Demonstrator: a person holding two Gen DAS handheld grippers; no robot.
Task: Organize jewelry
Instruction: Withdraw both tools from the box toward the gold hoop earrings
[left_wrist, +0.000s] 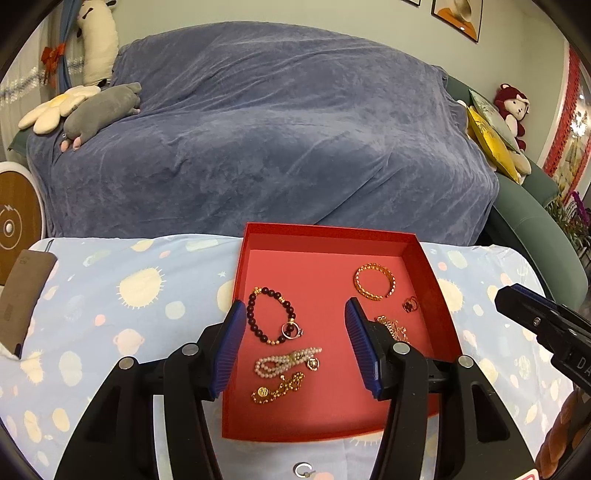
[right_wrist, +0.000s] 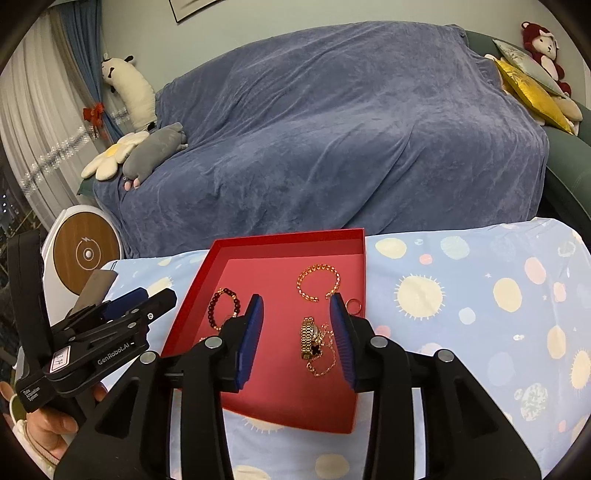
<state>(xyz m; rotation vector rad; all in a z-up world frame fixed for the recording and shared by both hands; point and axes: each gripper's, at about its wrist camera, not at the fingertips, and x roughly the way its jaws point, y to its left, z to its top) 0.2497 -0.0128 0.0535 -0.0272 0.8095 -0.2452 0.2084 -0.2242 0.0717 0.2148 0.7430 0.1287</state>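
Nearest the left wrist camera, a small silver ring (left_wrist: 303, 469) lies alone on the patterned cloth of the desk (left_wrist: 110, 295), just outside the near wall of the red tray (left_wrist: 328, 230) and below the left tongs (left_wrist: 295, 347). It looks like the one piece not yet gathered, so the coming move likely turns on it: it sits toward the camera from the left tongs' tips, behind their reach line, and the tongs would have to draw back and dip to meet it.

Going left to right inside the tray: a dark beaded bracelet (left_wrist: 271, 314) with a ring resting on its lower right, a pearl strand (left_wrist: 286, 362) and below it a gold chain with a coin charm (left_wrist: 277, 389), then a gold open bangle (left_wrist: 375, 282), a small red-stone ring (left_wrist: 410, 304) and a tangle of gold chain partly hidden by the right finger of the left tongs.

The left tongs stand wide apart, holding nothing, poised over the tray's middle. The right tongs (right_wrist: 297, 336) are likewise spread and empty, straddling a gold watch (right_wrist: 308, 338) whose band runs roughly along the view's near-far line, with a thin chain (right_wrist: 325, 363) beside it. The stray ring does not show in the right wrist view, so the left hand seems the nearer one.
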